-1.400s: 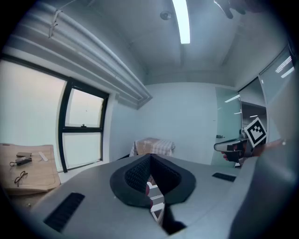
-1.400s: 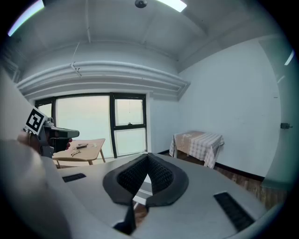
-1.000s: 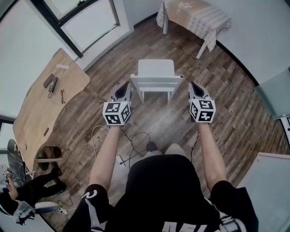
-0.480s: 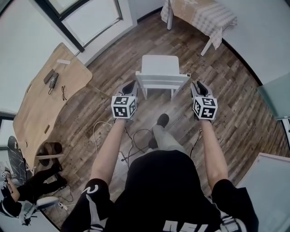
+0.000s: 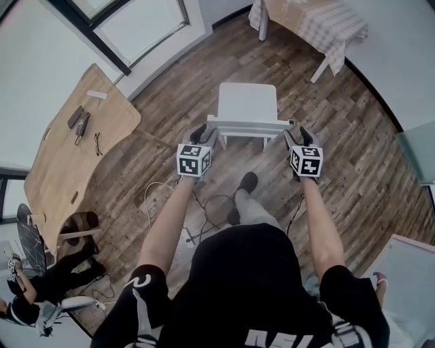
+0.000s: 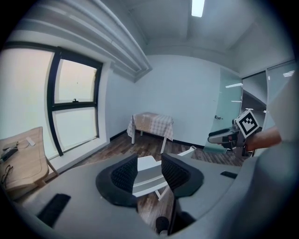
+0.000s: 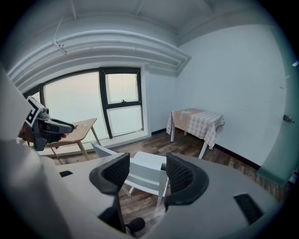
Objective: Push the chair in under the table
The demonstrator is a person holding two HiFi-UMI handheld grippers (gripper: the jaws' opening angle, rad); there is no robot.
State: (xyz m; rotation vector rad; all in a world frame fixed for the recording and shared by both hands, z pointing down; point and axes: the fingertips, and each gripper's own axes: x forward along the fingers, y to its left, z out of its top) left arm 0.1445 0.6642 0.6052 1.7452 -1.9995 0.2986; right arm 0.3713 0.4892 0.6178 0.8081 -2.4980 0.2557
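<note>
The white chair (image 5: 246,103) stands on the wooden floor with its backrest (image 5: 250,125) towards me. Beyond it is the table with a checked cloth (image 5: 314,20). My left gripper (image 5: 204,134) hangs just off the backrest's left end and my right gripper (image 5: 298,136) just off its right end. Both sets of jaws are opening, with no pad pressing on anything. In the left gripper view the chair (image 6: 148,173) shows through the gap of the left gripper (image 6: 149,172), still beyond the tips. The right gripper view shows the chair (image 7: 140,173) likewise past the right gripper (image 7: 145,172).
A wooden desk (image 5: 64,153) with small items stands at the left under the window (image 5: 136,27). Cables (image 5: 204,211) lie on the floor by the person's foot (image 5: 246,182). A glass partition (image 5: 418,146) is at the right. Bags and a stool (image 5: 75,228) sit at lower left.
Both grippers have moved forward and down to the two ends of the chair's backrest. The person has stepped closer, one foot now showing ahead. The jaws have come apart.
</note>
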